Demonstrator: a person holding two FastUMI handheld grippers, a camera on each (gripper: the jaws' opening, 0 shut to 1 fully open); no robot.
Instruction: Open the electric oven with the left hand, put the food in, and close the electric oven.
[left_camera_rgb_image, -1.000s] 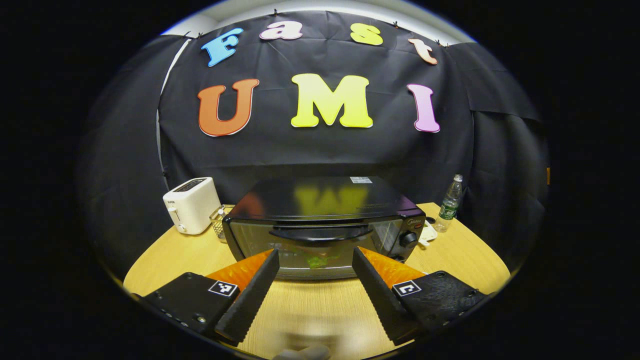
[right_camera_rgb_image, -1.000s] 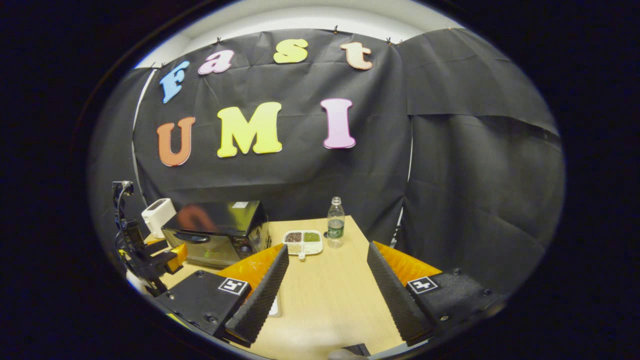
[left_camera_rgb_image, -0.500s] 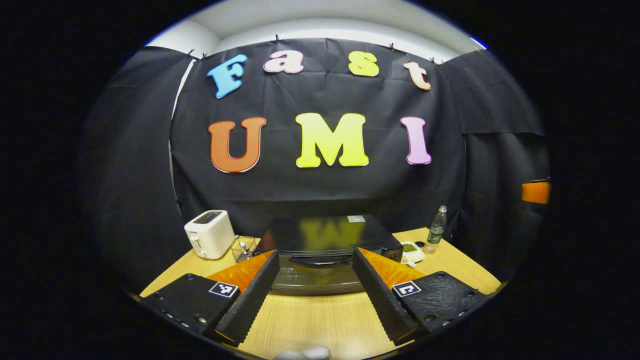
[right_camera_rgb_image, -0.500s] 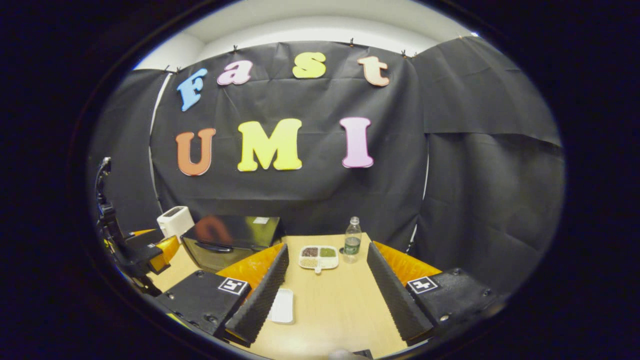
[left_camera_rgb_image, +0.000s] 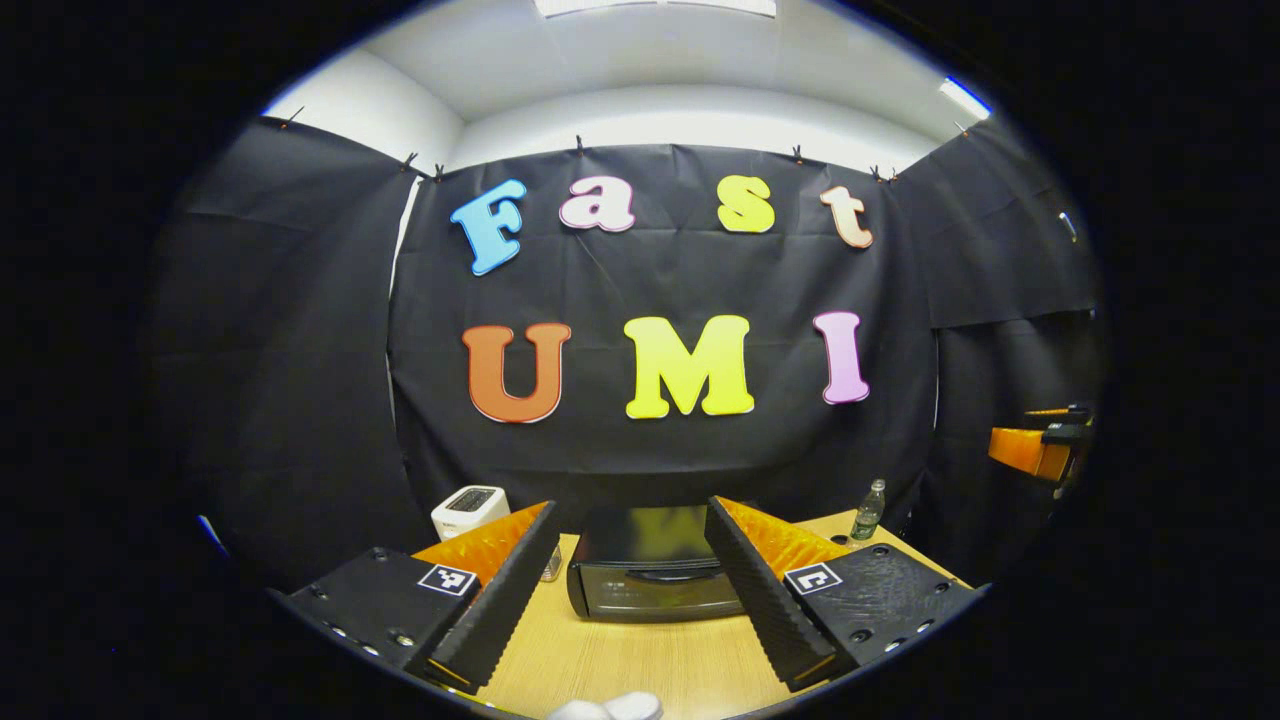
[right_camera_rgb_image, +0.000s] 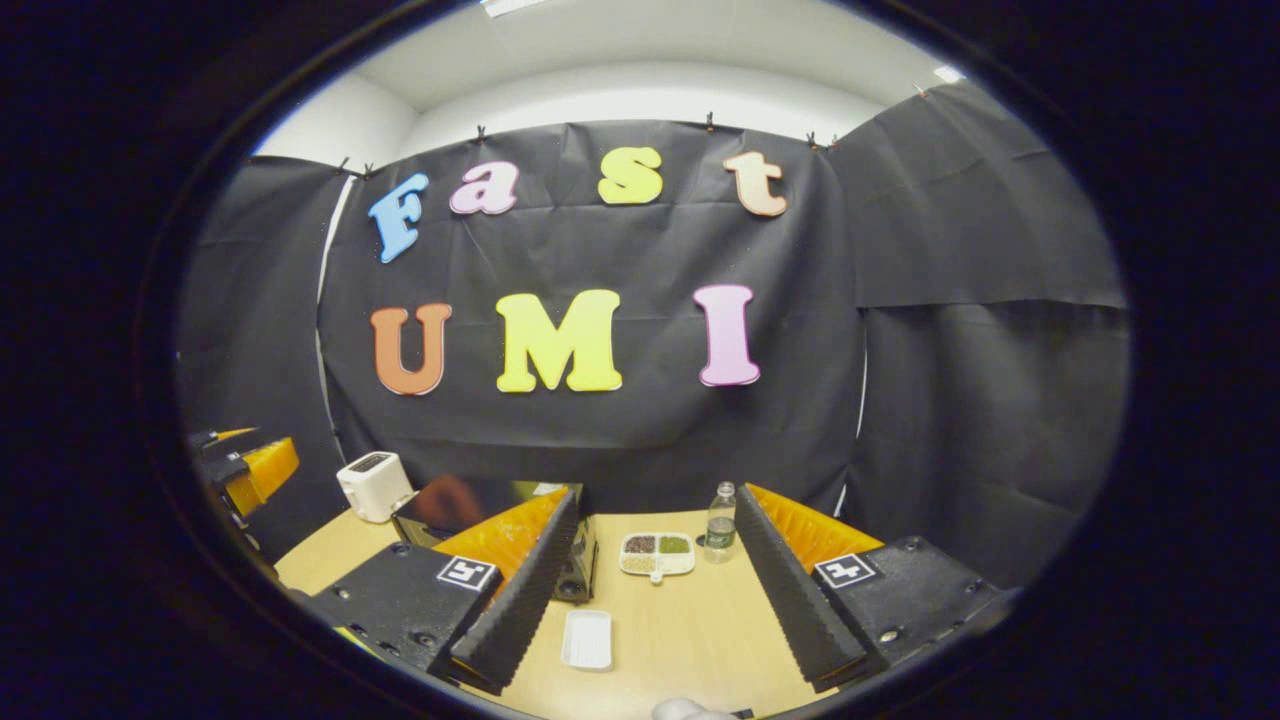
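The black electric oven (left_camera_rgb_image: 648, 575) stands on the wooden table (left_camera_rgb_image: 640, 665) with its door shut, well ahead of my left gripper (left_camera_rgb_image: 632, 512). That gripper is open and holds nothing. In the right gripper view the oven (right_camera_rgb_image: 455, 500) is partly hidden behind one of my fingers (right_camera_rgb_image: 520, 590). My right gripper (right_camera_rgb_image: 657, 497) is open and holds nothing, hanging back over the table. Beyond it lie a small white tray (right_camera_rgb_image: 587, 638) and a divided dish (right_camera_rgb_image: 657, 553) of grains. I cannot tell what is inside the oven.
A white toaster (left_camera_rgb_image: 470, 510) stands left of the oven and a water bottle (left_camera_rgb_image: 868, 510) to its right. The other gripper (left_camera_rgb_image: 1040, 450) hangs far right in the left gripper view and far left (right_camera_rgb_image: 245, 465) in the right gripper view.
Both grippers have drawn back from the oven and tilted upward, so the oven looks smaller and lower. The oven door stays shut. Both stay open.
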